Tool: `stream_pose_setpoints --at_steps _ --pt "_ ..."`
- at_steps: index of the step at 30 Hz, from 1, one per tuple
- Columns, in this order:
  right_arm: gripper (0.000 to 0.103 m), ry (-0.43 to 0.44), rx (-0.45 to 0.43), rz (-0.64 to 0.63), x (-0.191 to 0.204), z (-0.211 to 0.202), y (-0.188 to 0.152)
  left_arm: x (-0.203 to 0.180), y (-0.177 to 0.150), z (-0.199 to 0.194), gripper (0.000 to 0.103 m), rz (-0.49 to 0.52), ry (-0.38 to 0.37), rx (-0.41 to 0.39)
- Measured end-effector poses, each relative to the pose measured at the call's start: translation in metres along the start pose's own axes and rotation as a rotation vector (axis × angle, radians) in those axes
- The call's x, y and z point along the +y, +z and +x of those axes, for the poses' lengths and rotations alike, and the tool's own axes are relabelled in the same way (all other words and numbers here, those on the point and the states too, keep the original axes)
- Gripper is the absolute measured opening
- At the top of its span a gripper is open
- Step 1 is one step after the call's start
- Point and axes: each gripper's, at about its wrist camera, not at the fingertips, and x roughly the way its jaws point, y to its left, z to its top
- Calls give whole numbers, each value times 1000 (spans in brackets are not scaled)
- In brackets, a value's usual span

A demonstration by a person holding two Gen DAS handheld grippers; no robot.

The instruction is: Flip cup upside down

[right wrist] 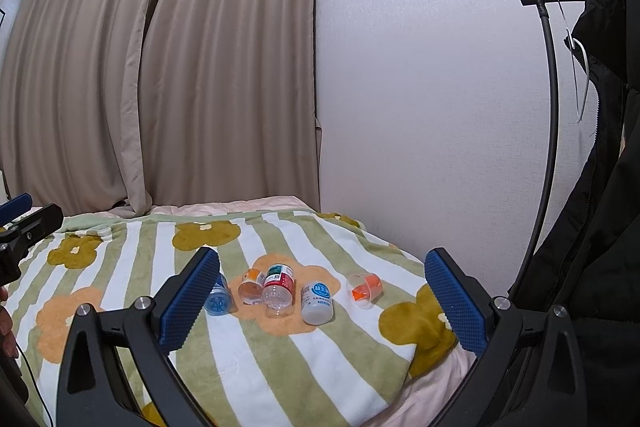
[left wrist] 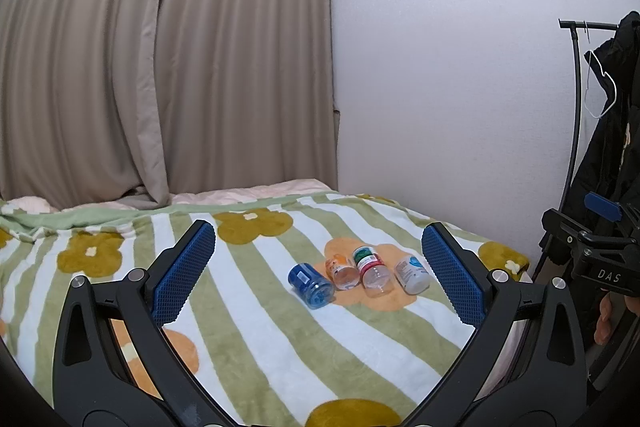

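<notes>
Several small plastic cups lie on their sides in a row on the striped flower blanket: a blue one, an orange-labelled clear one, a red-and-green-labelled clear one and a white one. The right wrist view shows the same blue cup, orange-labelled cup, red-labelled cup and white cup, plus a clear cup with orange inside further right. My left gripper is open, above and short of the row. My right gripper is open too and holds nothing.
The blanket ends at the bed's right corner, close to the cups. A white wall stands behind and beige curtains to the left. A black clothes rack with a dark coat stands on the right.
</notes>
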Motion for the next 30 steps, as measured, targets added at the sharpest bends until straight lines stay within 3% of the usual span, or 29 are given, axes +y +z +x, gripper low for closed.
stream_pose_setpoints --at_steps 22,26,30 --pt "102 -13 -12 -11 6 2 -8 0 1 14 103 -6 -25 27" --pt "102 -5 5 -13 5 10 -8 2 19 38 103 -8 -87 50" --pt "102 25 28 -23 6 25 -8 2 55 89 103 46 -140 83"
